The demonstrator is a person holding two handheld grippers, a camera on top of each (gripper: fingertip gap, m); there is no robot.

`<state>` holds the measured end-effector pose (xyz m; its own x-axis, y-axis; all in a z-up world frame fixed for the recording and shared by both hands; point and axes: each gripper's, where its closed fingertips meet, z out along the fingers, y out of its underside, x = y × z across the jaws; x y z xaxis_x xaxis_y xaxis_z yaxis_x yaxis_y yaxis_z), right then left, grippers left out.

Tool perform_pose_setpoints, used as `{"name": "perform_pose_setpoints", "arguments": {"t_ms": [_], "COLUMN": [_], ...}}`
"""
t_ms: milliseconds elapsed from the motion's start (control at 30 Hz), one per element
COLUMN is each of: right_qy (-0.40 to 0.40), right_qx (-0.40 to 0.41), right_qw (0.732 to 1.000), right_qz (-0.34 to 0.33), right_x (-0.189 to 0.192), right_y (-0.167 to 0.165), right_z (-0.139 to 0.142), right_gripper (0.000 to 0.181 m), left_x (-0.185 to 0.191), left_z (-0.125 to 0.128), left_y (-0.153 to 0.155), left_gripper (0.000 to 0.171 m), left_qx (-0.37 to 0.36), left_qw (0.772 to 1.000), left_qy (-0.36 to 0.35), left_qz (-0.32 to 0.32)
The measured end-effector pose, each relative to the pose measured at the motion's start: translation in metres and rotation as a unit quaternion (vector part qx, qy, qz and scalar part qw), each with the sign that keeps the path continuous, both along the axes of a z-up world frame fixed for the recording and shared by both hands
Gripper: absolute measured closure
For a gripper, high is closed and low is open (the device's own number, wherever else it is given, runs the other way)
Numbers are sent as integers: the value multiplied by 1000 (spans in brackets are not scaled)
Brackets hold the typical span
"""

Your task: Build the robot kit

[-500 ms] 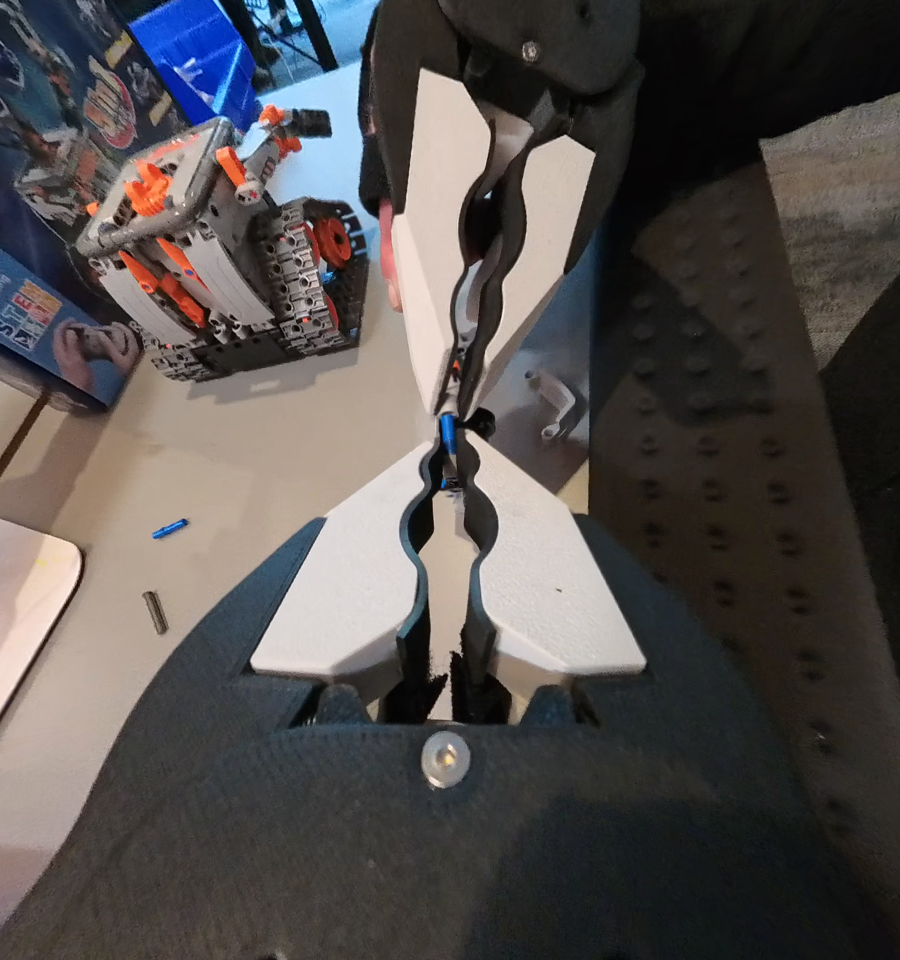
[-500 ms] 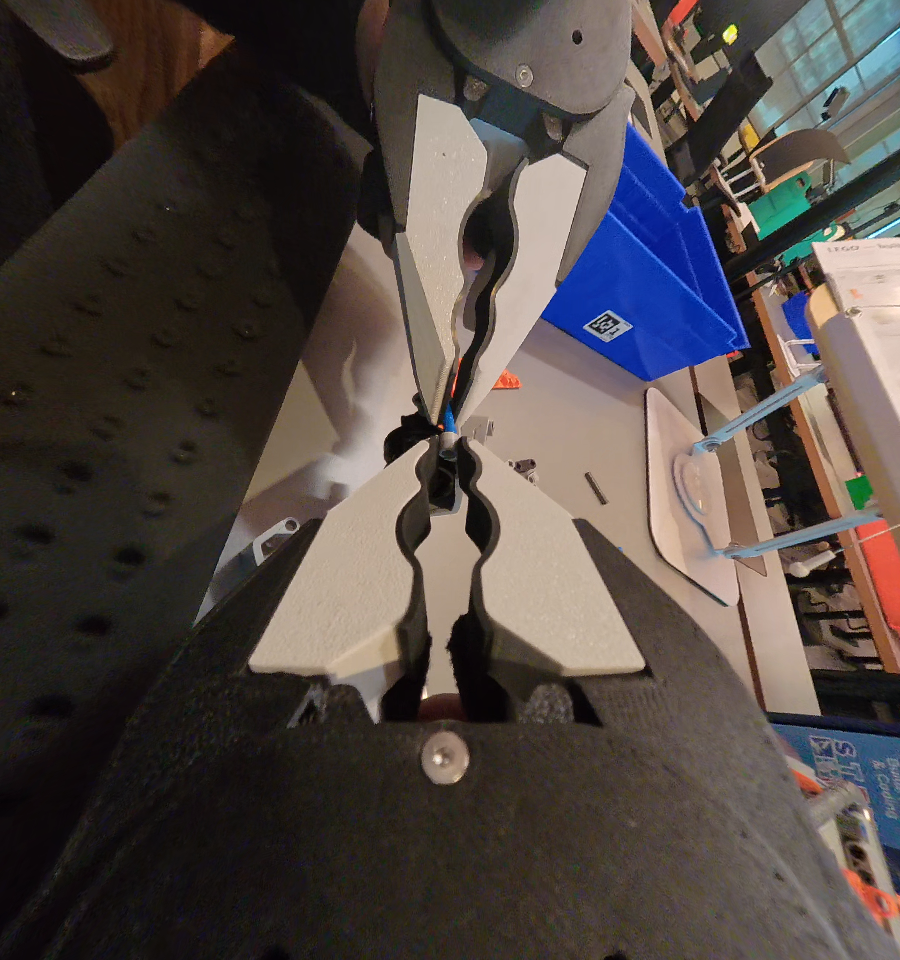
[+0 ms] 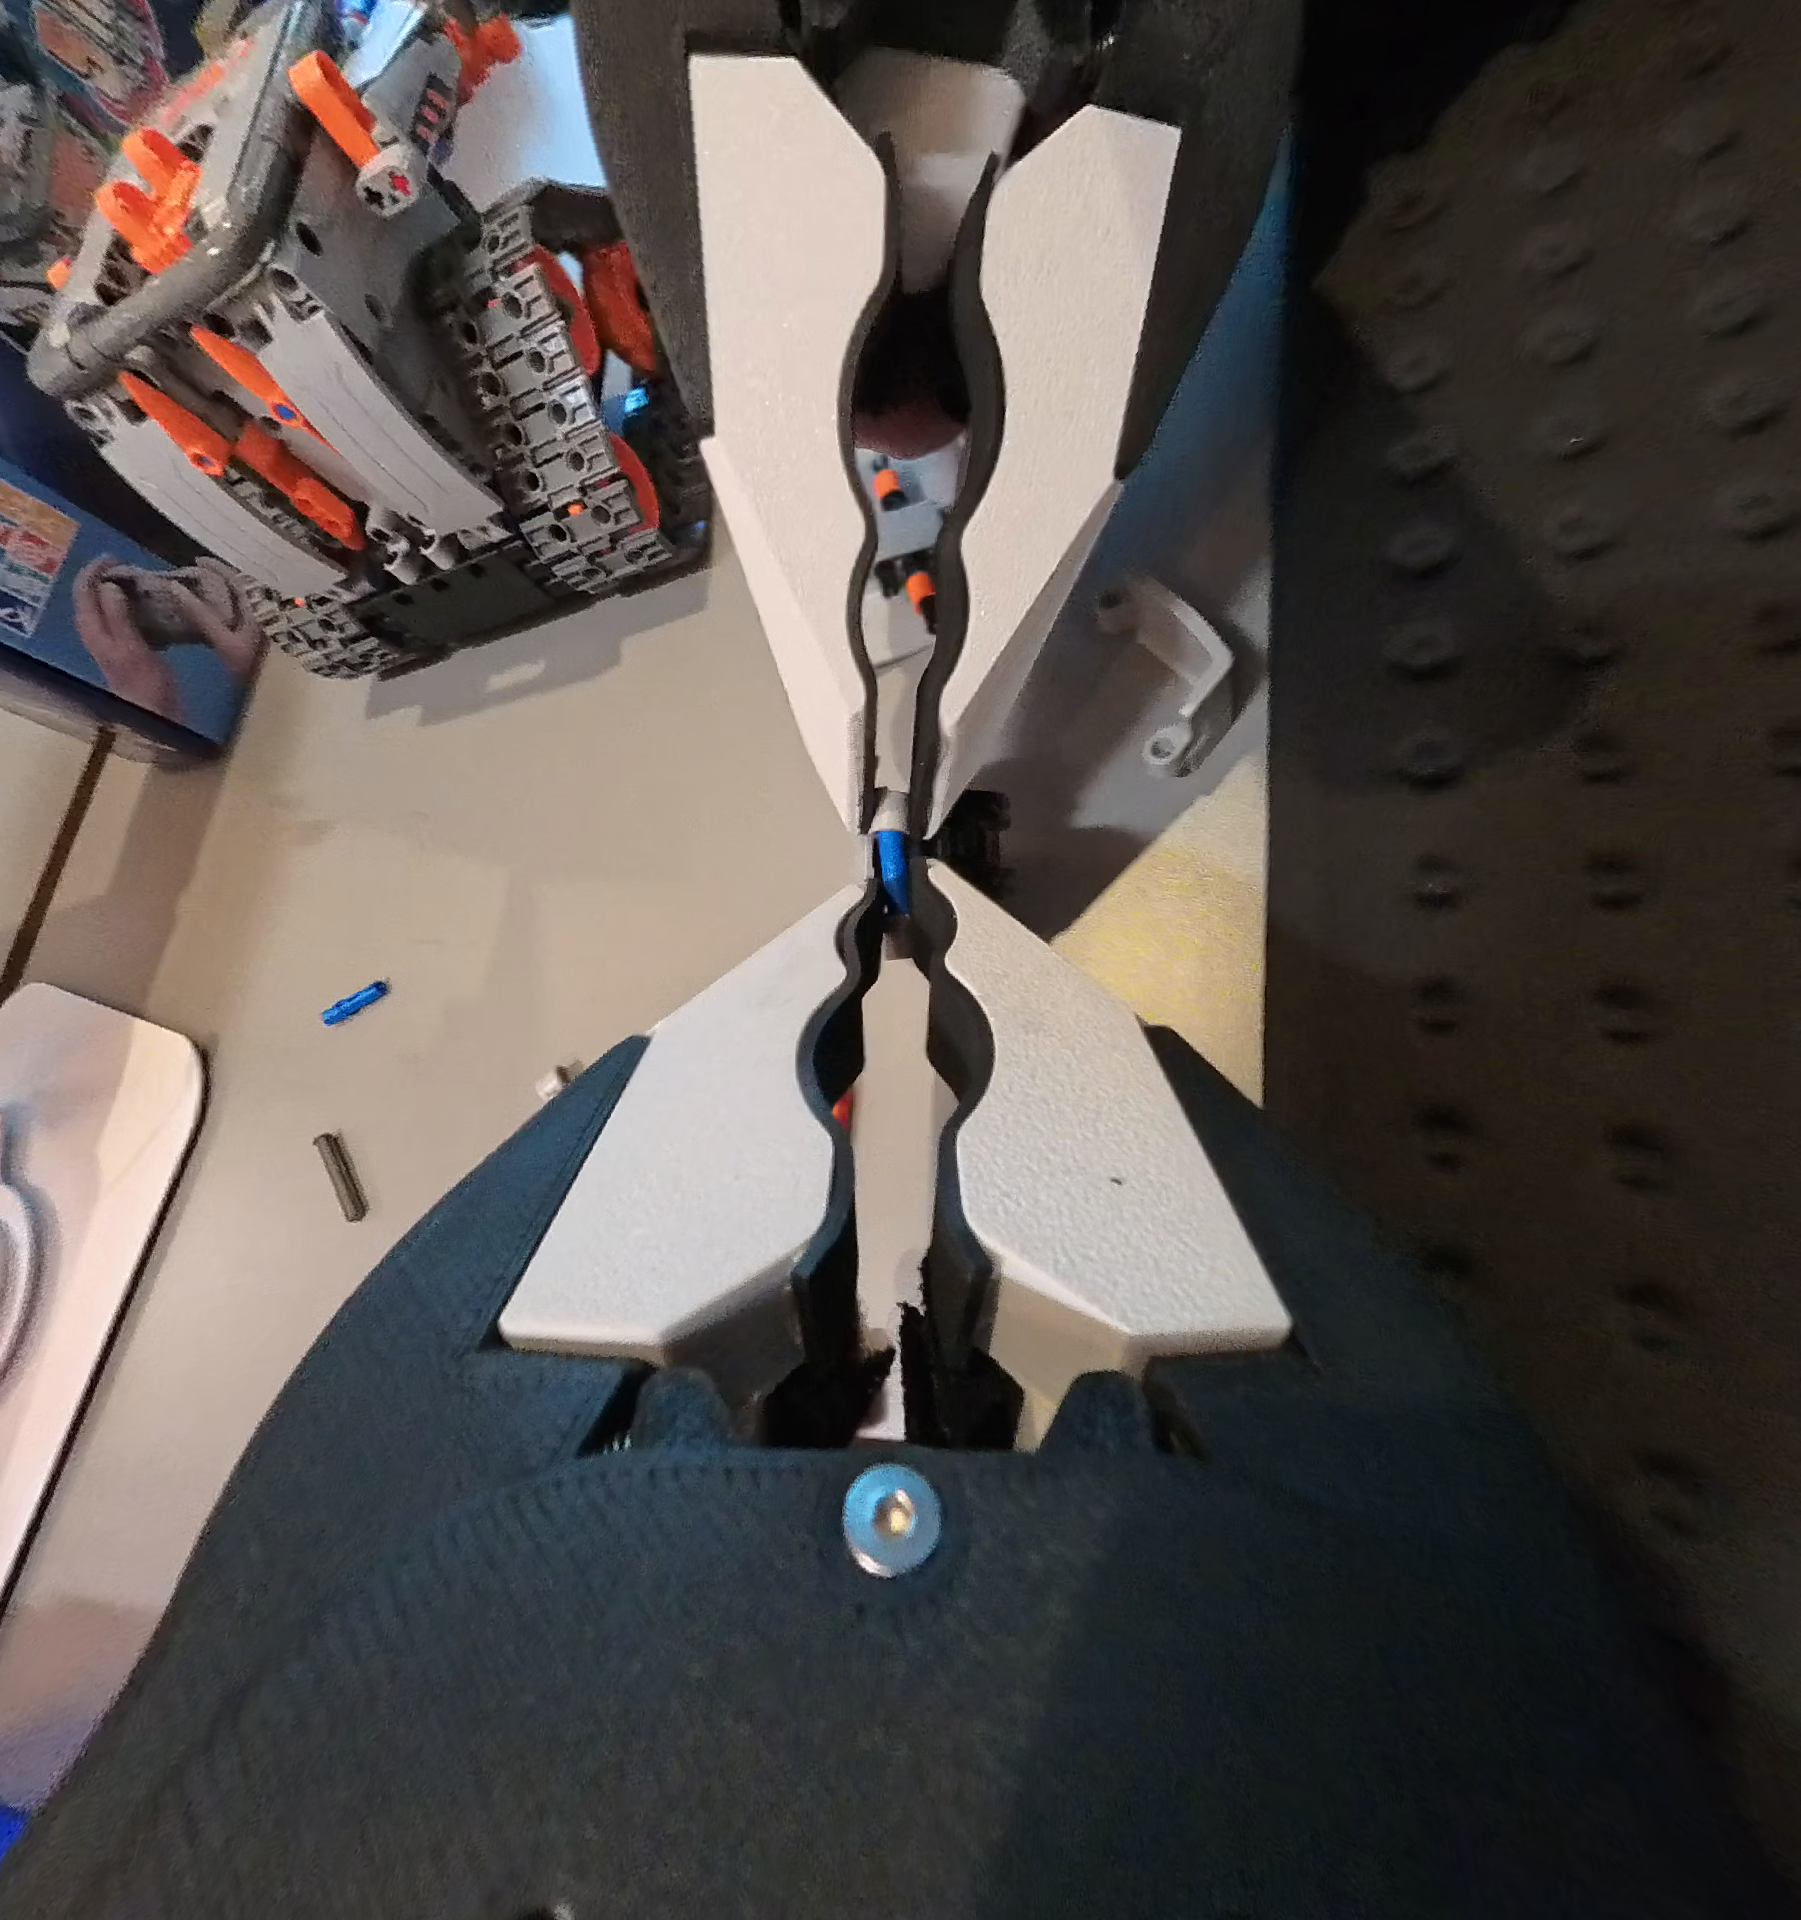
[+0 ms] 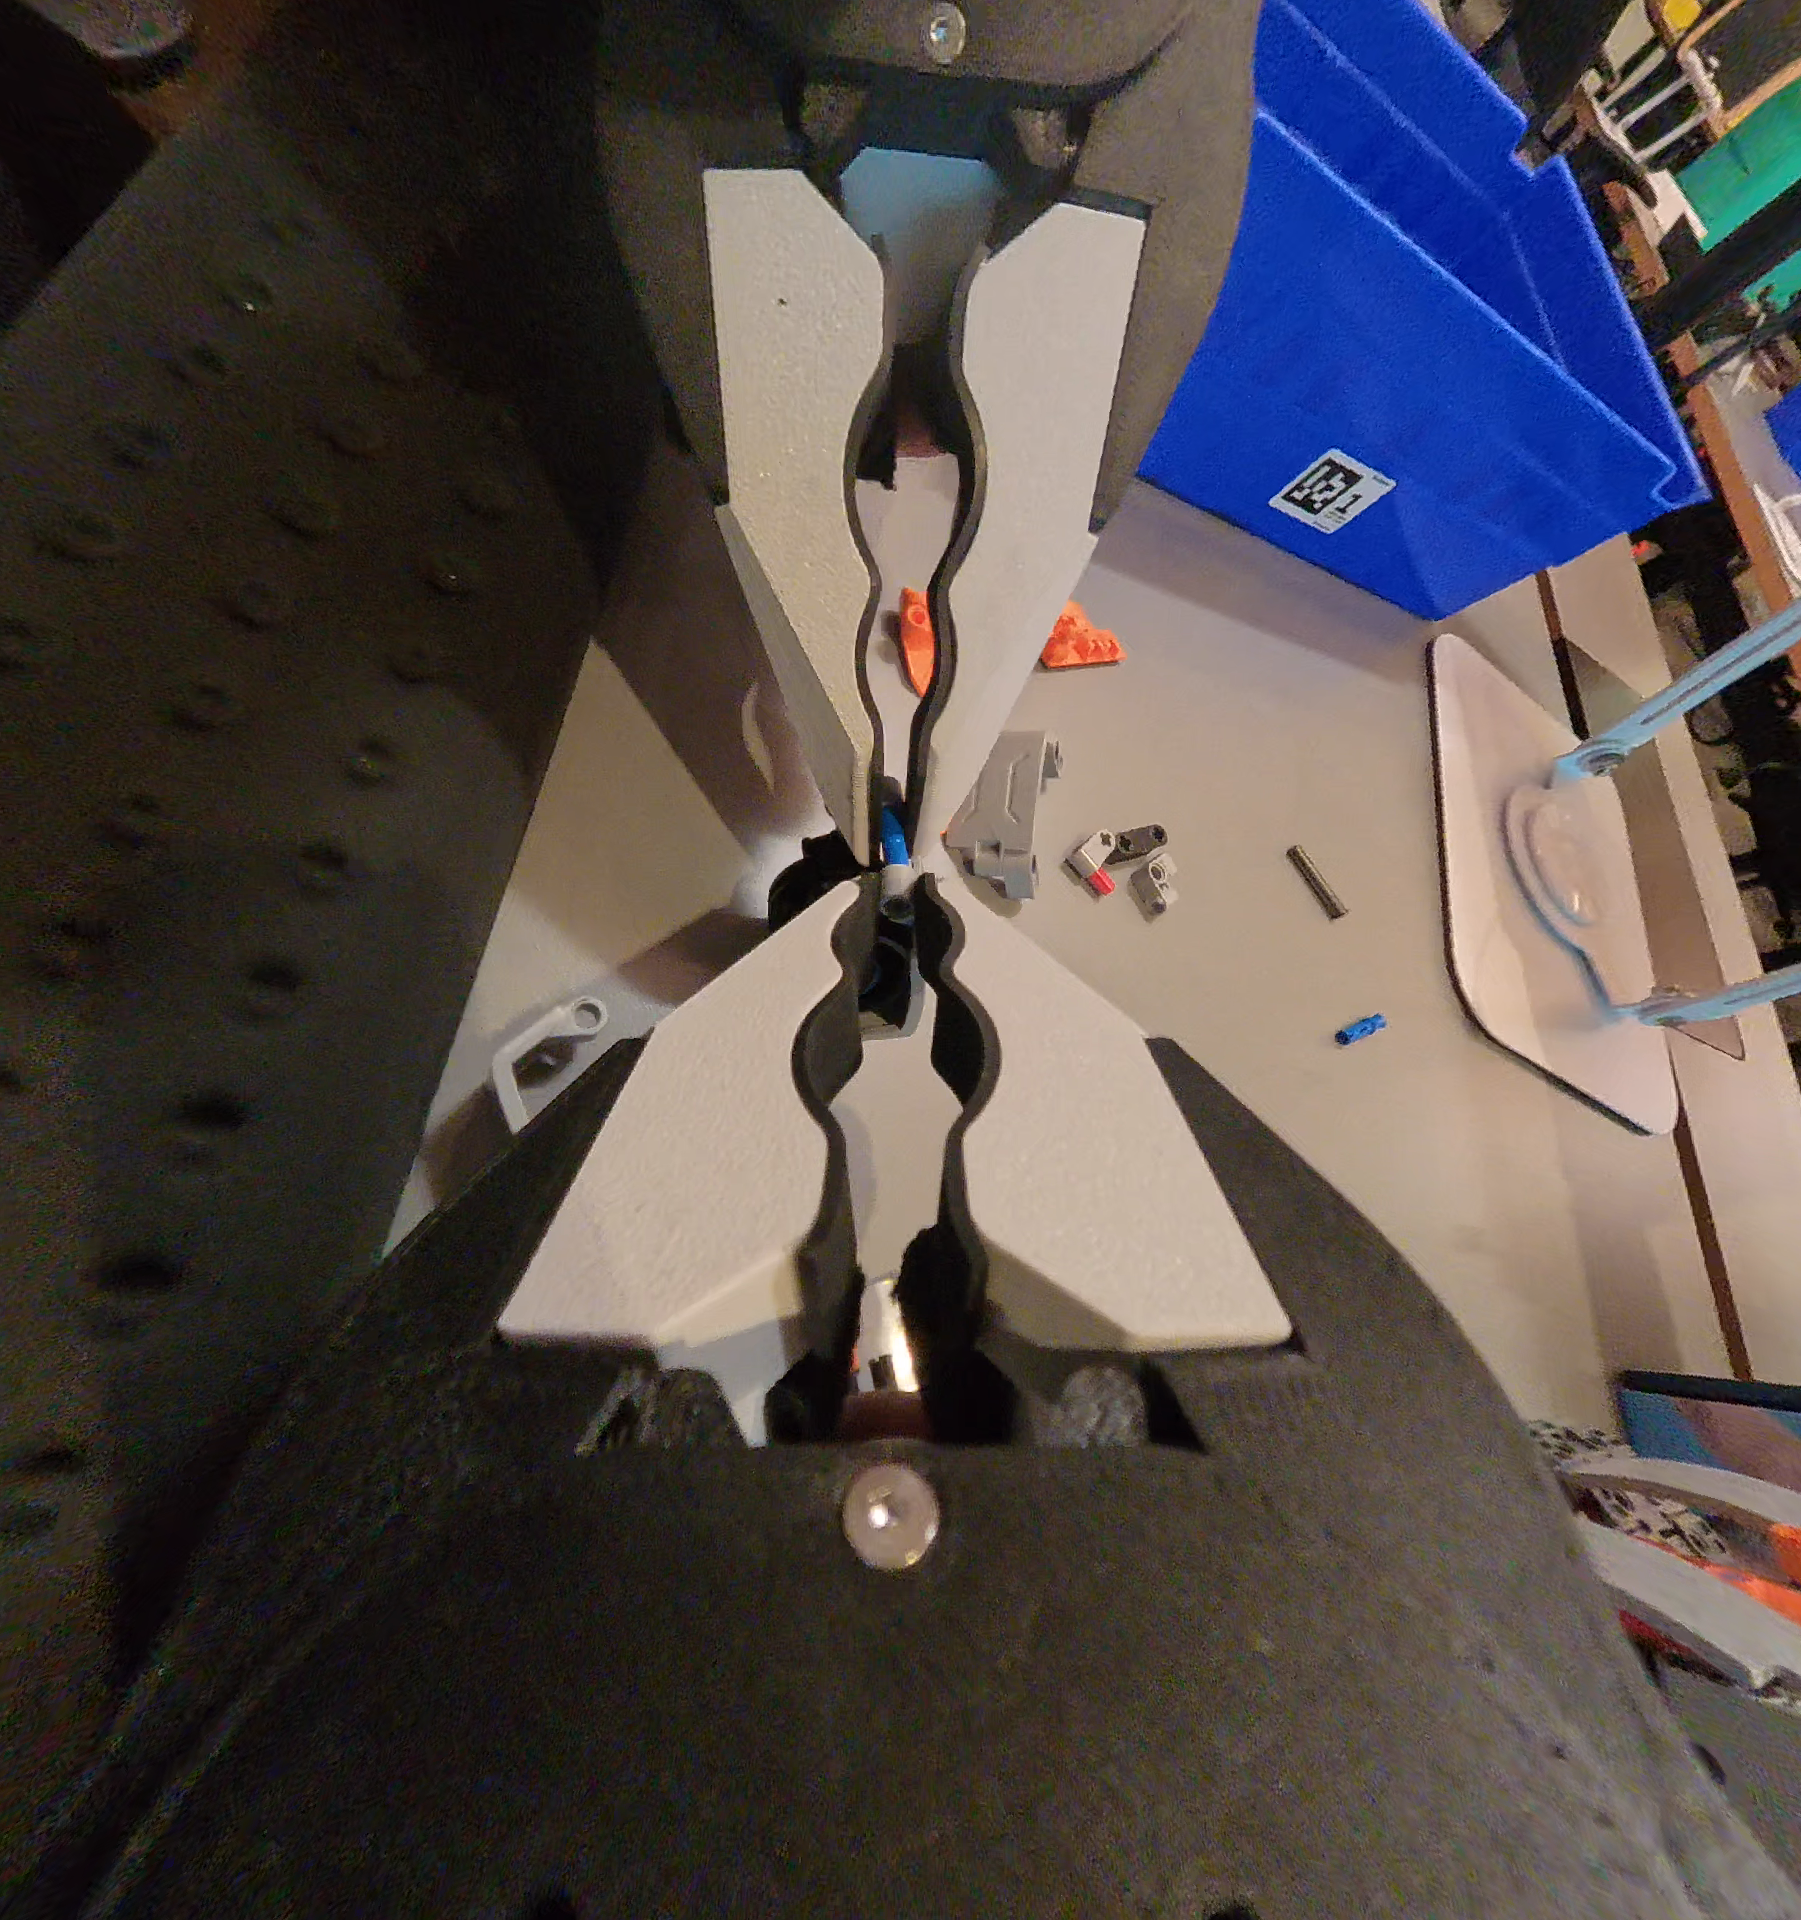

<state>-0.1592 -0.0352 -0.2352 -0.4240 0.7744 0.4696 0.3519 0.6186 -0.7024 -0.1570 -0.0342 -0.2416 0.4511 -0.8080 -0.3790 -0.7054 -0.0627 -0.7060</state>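
Beige and cluttered, the surface (image 3: 522,873) carries loose building-toy parts, with blue bins (image 4: 1395,343) at its far edge in the right wrist view and a printed blue box (image 3: 96,613) at the left of the left wrist view. Beside that box stands a grey and orange tracked toy vehicle (image 3: 356,395).

Both tools meet tip to tip above the surface. The left gripper (image 3: 897,902) has its fingers (image 3: 730,1132) nearly together, pinching the lower end of a small blue pin (image 3: 893,871). The right gripper (image 4: 894,902) faces it with its fingers (image 4: 730,1132) likewise nearly together, clamped on a small grey connector (image 4: 896,896) into which the blue pin's other end appears to run; how deep it sits cannot be told. A black toothed part (image 3: 979,821) shows just behind the meeting tips.

On the surface lie 1 loose blue pin (image 3: 355,1003) and 1 short dark axle (image 3: 341,1175) near a white rounded board (image 3: 75,1143). The right wrist view also shows 2 orange pieces (image 4: 1078,644), a grey bracket (image 4: 1010,810), a few small grey connectors (image 4: 1124,862) and a white curved piece (image 4: 548,1044). A dark studded panel (image 3: 1561,831) rises beside the surface.
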Motion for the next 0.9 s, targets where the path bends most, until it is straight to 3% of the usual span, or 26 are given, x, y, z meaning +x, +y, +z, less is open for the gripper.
{"name": "perform_pose_setpoints", "arguments": {"t_ms": [167,300,600,767,900], "right_qy": [3,5,7,9,9], "right_qx": [-5,-12,-12,-8,-13], "right_qw": [1000,1000,1000,1000,1000], "right_qz": [-2,-1,-3,-1,0], "right_x": [-1,0,-1,-1,-1], "right_y": [2,2,3,1,2], "right_z": [0,0,0,0,0], "right_gripper": [177,177,177,177,177], "left_x": [-2,-10,-10,-15,-20], "left_z": [1,11,6,9,6], "left_y": [5,5,-2,0,-6], "left_gripper": [168,152,170,171,148], "left_qx": [49,89,78,82,58], "left_qw": [998,995,996,995,996], "left_qy": [17,14,9,4,-12], "left_qz": [23,48,35,48,66]}}
